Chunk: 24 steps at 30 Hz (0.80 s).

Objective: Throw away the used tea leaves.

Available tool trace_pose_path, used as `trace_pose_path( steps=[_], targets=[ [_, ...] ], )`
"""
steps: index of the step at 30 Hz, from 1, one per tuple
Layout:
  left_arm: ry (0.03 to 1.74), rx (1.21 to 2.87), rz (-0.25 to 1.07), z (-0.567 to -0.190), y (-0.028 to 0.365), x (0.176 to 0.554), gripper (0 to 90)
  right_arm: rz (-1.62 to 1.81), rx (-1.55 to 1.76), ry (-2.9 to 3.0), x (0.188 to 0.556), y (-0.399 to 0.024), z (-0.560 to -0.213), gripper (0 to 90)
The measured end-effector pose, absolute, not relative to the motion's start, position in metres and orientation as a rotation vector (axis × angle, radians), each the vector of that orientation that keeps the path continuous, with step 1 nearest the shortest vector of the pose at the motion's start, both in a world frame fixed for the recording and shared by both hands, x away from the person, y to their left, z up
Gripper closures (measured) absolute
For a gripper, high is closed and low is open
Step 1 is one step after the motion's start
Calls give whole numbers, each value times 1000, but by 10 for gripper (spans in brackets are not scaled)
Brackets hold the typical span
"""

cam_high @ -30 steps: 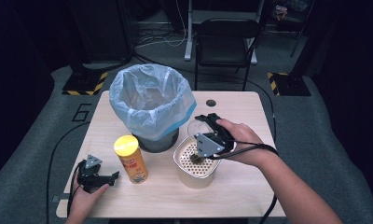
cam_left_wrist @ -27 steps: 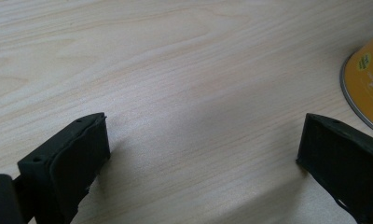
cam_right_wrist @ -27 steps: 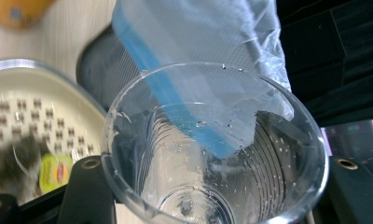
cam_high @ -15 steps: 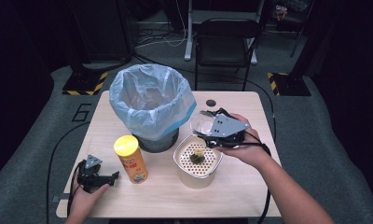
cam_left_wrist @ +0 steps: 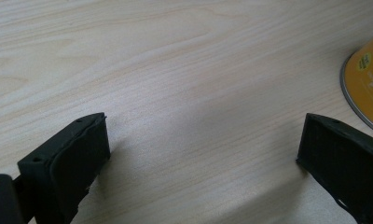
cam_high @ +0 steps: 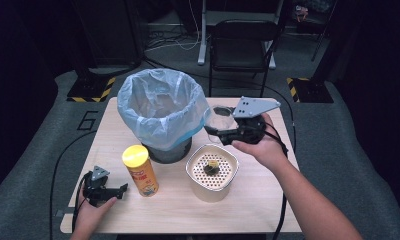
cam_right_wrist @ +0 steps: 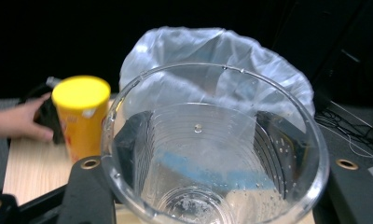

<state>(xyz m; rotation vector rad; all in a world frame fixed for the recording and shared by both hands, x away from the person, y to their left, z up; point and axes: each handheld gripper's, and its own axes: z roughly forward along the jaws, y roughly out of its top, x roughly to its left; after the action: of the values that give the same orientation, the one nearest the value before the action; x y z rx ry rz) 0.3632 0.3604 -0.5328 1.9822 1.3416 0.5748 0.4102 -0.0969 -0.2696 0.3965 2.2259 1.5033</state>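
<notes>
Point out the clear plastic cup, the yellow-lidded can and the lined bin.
clear plastic cup (cam_right_wrist: 212, 154): right gripper view, inner wall.
yellow-lidded can (cam_high: 136, 156): high view, yellow lid.
lined bin (cam_high: 138, 107): high view, left side of the plastic liner.

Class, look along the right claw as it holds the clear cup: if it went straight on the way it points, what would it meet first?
Most likely the bin bag lining the bin. The right claw, shut on the clear plastic cup, points toward it, and the right gripper view shows the bag directly behind the cup. How far off it is cannot be told.
</notes>
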Motion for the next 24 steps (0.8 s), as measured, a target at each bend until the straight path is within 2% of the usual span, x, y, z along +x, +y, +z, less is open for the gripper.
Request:
trace_pose_path(
  steps=[24],
  targets=[
    [1344,1994,563,-532,361,363,21,1497,558,2174,449,-68,-209,355]
  ],
)
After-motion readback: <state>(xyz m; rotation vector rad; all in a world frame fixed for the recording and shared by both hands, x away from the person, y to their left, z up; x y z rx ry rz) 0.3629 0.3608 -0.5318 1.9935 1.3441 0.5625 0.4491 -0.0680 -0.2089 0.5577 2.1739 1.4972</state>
